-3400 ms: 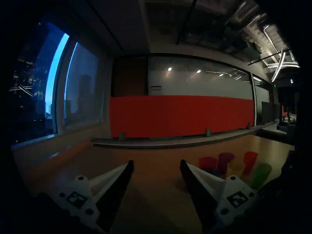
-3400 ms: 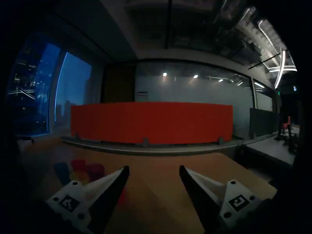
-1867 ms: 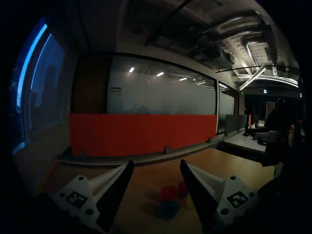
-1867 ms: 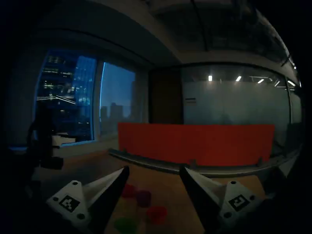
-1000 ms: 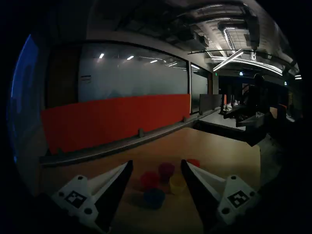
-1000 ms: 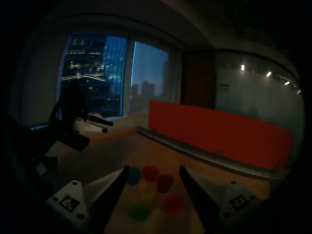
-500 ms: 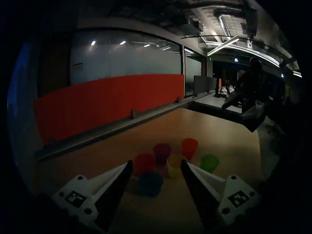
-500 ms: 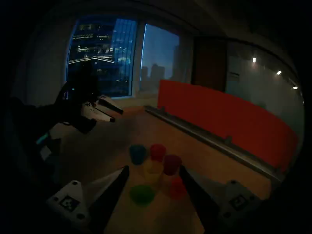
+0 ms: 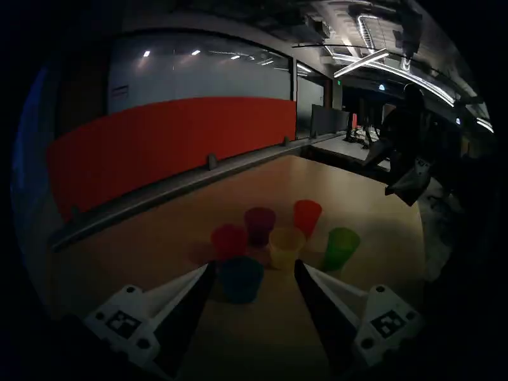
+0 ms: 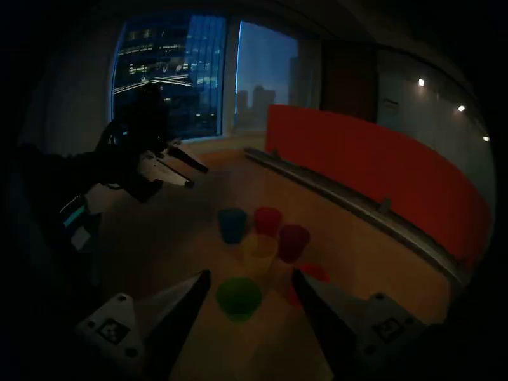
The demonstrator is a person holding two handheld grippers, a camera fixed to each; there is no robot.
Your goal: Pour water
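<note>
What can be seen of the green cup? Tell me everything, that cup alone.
The green cup looks like translucent plastic and tapers toward its base. It stands upright, mouth open upward, on the wooden table at the edge of the cluster, next to the yellow cup; whether they touch is unclear. In the right gripper view it is the nearest cup, seen between the open fingers of the right gripper, apart from both. The dim light hides any contents.

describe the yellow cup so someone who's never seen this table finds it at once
On the wooden table, in front of the long red partition, stands a cluster of cups. The yellow cup sits in the middle of it, the only yellow one, with the other colours around it.
</note>
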